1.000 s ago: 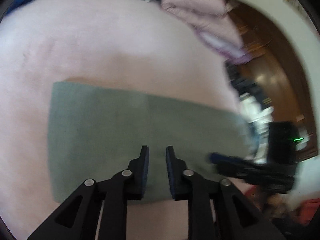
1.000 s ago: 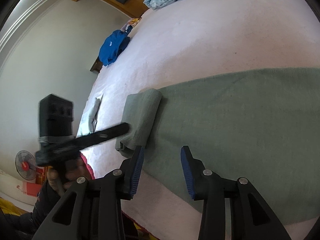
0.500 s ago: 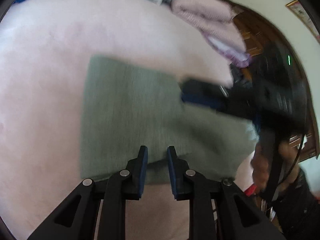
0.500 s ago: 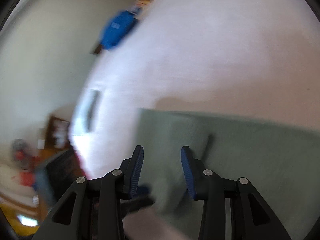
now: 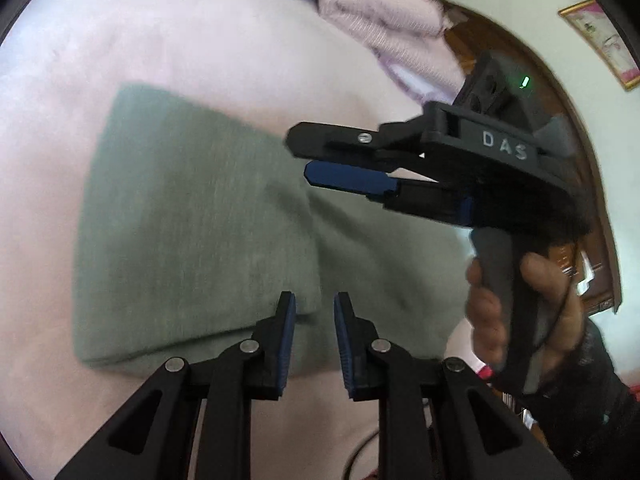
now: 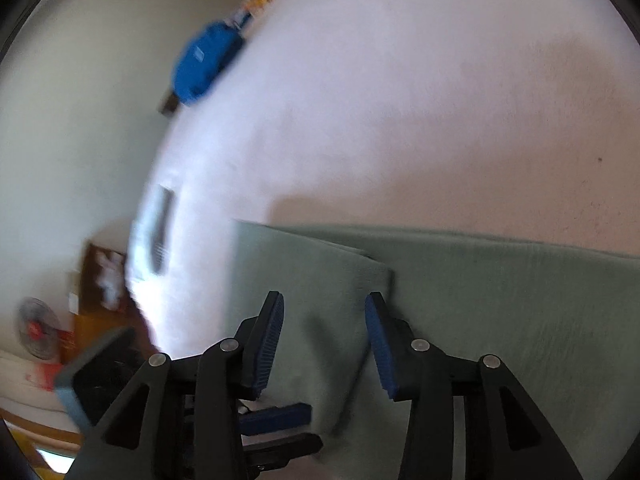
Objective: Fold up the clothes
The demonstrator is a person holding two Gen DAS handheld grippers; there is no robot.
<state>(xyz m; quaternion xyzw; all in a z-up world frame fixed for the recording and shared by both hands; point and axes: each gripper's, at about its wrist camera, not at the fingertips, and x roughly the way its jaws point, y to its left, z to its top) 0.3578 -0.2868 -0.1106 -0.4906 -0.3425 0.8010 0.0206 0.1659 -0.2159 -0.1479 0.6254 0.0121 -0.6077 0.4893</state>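
Mid-fold, the empty right gripper (image 6: 324, 340) is opening over the green cloth's (image 5: 192, 216) folded 9 o'clock end, the left gripper (image 5: 314, 344) is hovering narrow and empty, so next calls for pinching that edge.

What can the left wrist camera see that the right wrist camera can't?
Only the left wrist view shows the person's hand gripping the right gripper from the side, a pink folded blanket, and a framed picture on the wall.

Only the right wrist view shows a blue garment at the bed's edge and a fan down on the floor.

Both show the green cloth lying on the pink bed, with one end folded over. The right gripper's jaws are opening, over the folded end.
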